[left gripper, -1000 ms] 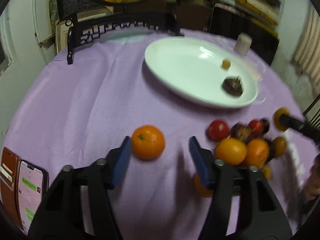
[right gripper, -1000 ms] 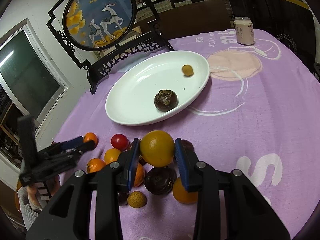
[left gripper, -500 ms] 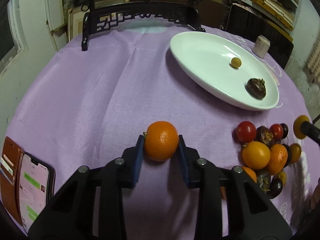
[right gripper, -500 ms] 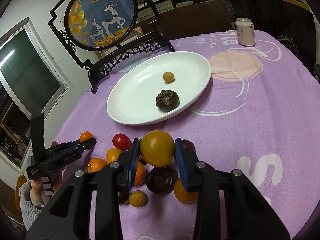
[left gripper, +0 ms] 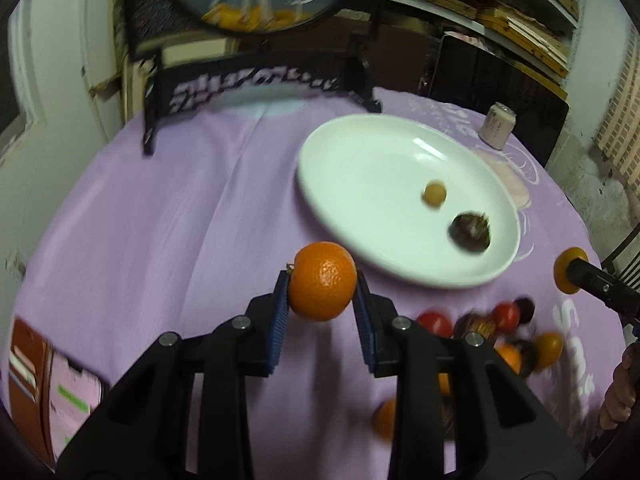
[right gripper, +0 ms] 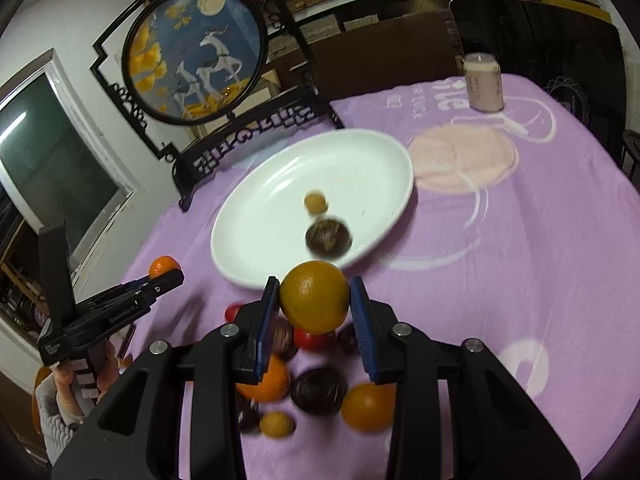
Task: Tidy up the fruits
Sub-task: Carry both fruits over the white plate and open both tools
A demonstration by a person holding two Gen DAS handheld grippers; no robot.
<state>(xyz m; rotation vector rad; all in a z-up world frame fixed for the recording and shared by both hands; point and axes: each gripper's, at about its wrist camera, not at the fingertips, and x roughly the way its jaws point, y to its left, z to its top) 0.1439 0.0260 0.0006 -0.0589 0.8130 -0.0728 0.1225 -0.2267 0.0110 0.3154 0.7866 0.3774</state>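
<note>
My left gripper (left gripper: 322,286) is shut on an orange mandarin (left gripper: 322,280) and holds it above the cloth, just short of the white oval plate (left gripper: 360,148). My right gripper (right gripper: 315,300) is shut on a yellow-orange citrus (right gripper: 314,296), lifted near the plate's (right gripper: 256,216) front rim. The plate holds a small yellow fruit (left gripper: 434,194) and a dark mangosteen (left gripper: 470,232). A pile of mixed fruit (right gripper: 312,388) lies on the purple cloth below my right gripper; it also shows in the left wrist view (left gripper: 492,332).
A black-framed round deer screen (right gripper: 196,52) stands behind the plate. A drinks can (right gripper: 483,82) stands at the far right. A phone in a brown wallet case (left gripper: 44,392) lies at the left table edge. The purple tablecloth (right gripper: 520,260) covers the round table.
My left gripper closed on the mandarin, lifted it and carried it toward the plate. My right gripper rose with its citrus toward the plate. The small yellow fruit rolled on the plate.
</note>
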